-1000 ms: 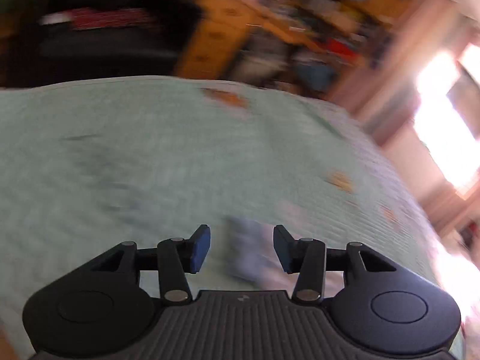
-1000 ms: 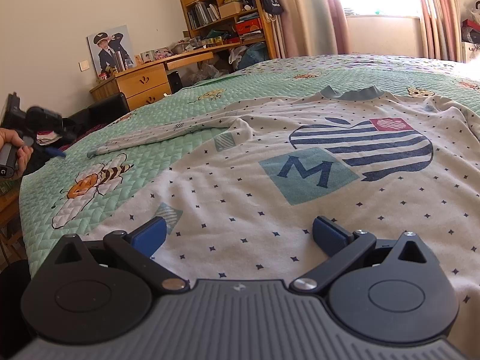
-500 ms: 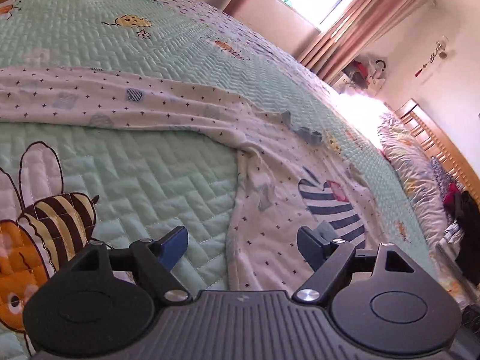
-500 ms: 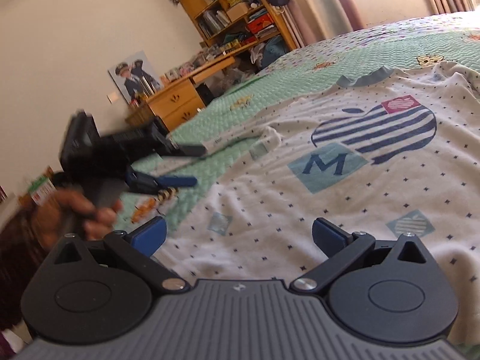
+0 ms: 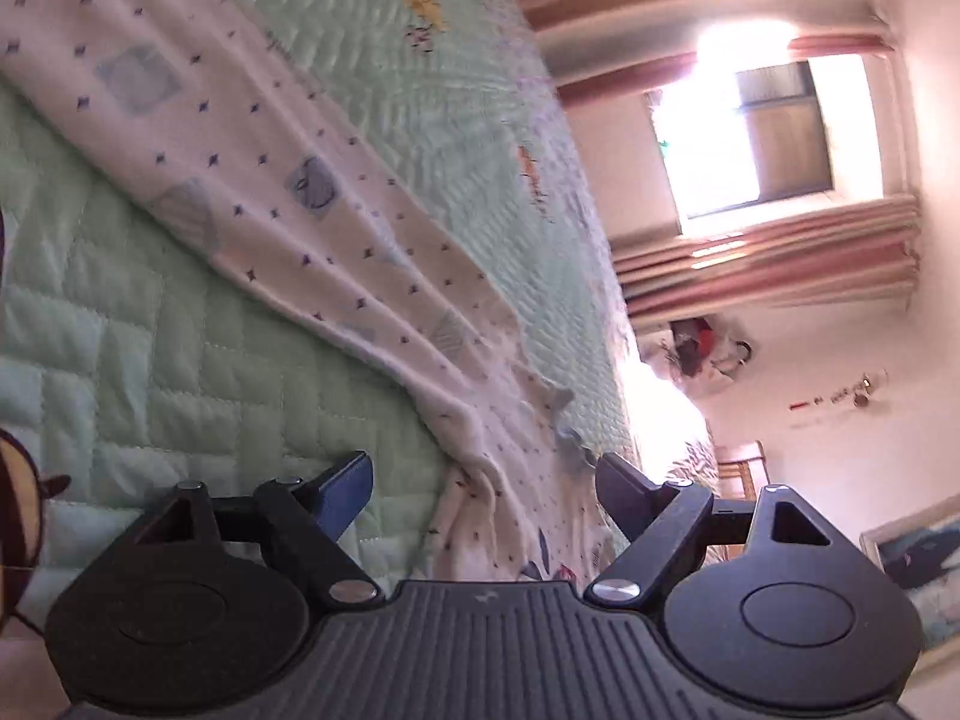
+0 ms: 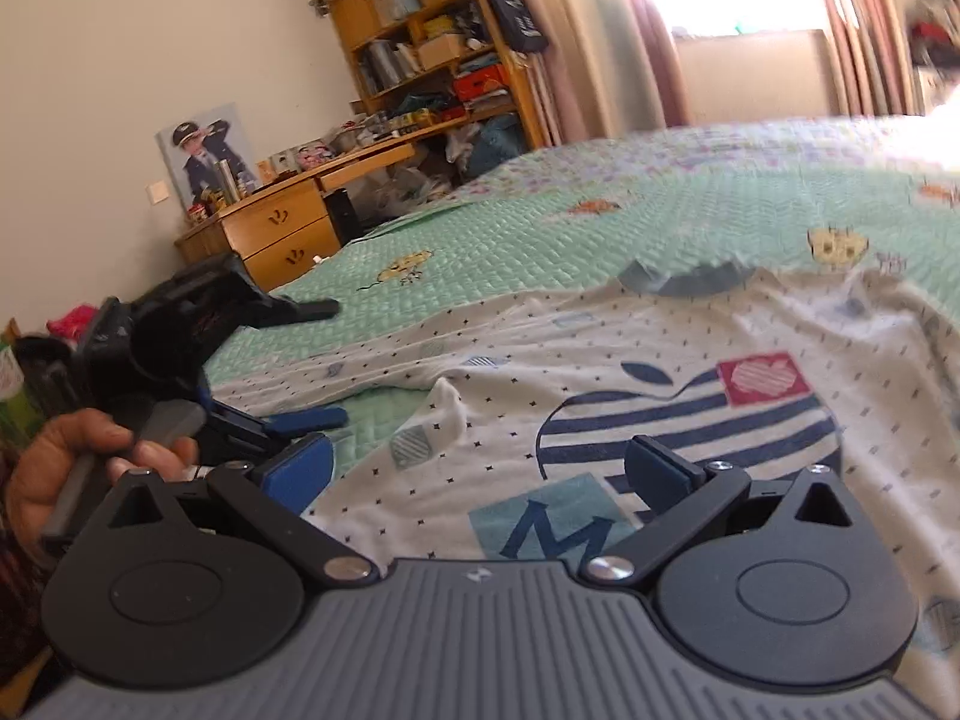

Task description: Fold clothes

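Quilted green bedspread [image 6: 528, 240] carries the whole job: nearest, the right gripper [image 6: 477, 474] hovers with jaws spread and empty over the white shirt [image 6: 600, 396], which lies flat, unfolded. Beside it the left gripper [image 5: 483, 483], jaws just widened, frames the sleeve [image 5: 288, 180] root without pinching. Folding looks barely begun. Beyond, bookcase [image 6: 432, 42] boxes are probably full; blur hides their contents.

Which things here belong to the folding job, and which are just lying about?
Part of the job:
- white printed shirt, spread flat on the bed
- its long sleeve
- left gripper, open
- right gripper, open

Lying about:
- green quilt
- wooden desk
- bookshelf
- curtains
- framed picture
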